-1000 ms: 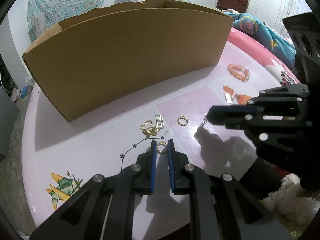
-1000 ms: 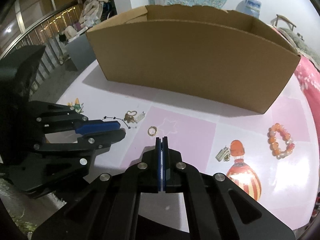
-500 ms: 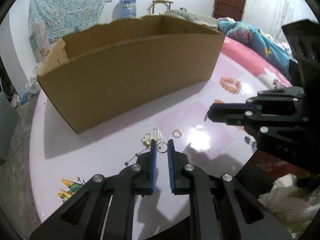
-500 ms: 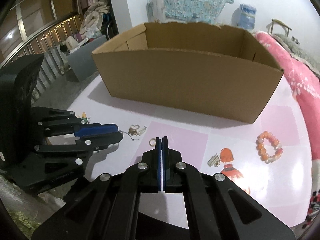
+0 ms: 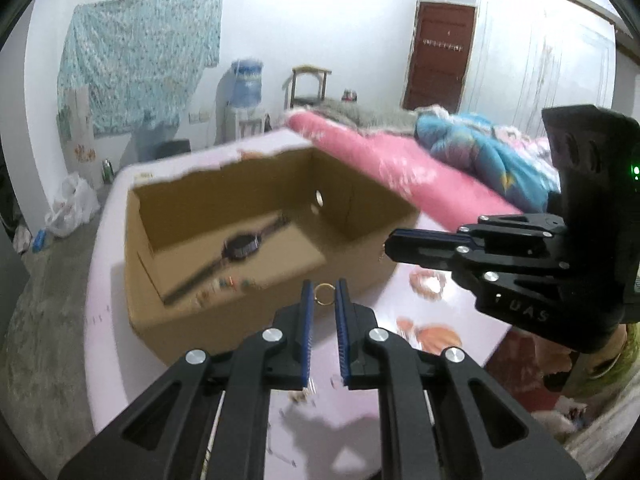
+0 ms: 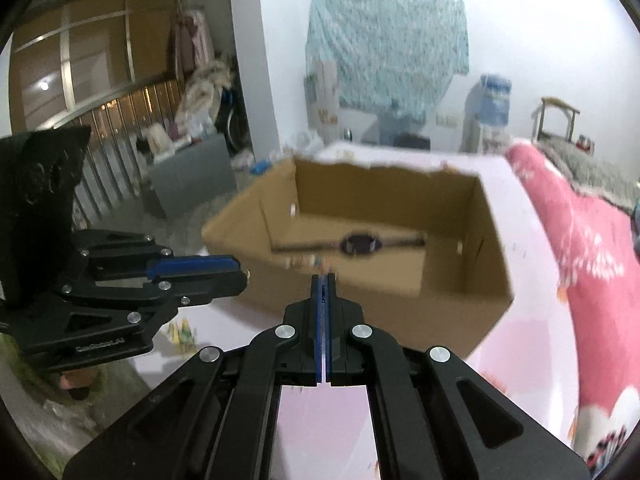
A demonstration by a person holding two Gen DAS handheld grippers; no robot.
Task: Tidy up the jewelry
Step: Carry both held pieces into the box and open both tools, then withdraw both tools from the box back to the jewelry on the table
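Note:
My left gripper (image 5: 324, 300) is shut on a small gold ring (image 5: 324, 294), lifted in front of the near wall of an open cardboard box (image 5: 180, 312). A dark wristwatch (image 5: 240, 246) and several small coloured beads (image 5: 224, 284) lie on the box floor. My right gripper (image 5: 386, 246) hovers at the right by the box corner, pads pressed together, with a small trinket (image 5: 382, 255) dangling at its tip, too small to identify. In the right wrist view the right gripper (image 6: 325, 280) faces the box (image 6: 400, 320) and watch (image 6: 360, 244), and the left gripper (image 6: 242, 276) is at the left.
The box stands on a round pink table (image 5: 100, 280). A blurred orange bead bracelet (image 5: 426, 284) lies on the table right of the box. Pink bedding (image 5: 400, 168) runs along the right; the floor drops away on the left.
Both grippers have risen and tipped upward. The left one has carried the ring up off the table. The box interior with the watch has come into view.

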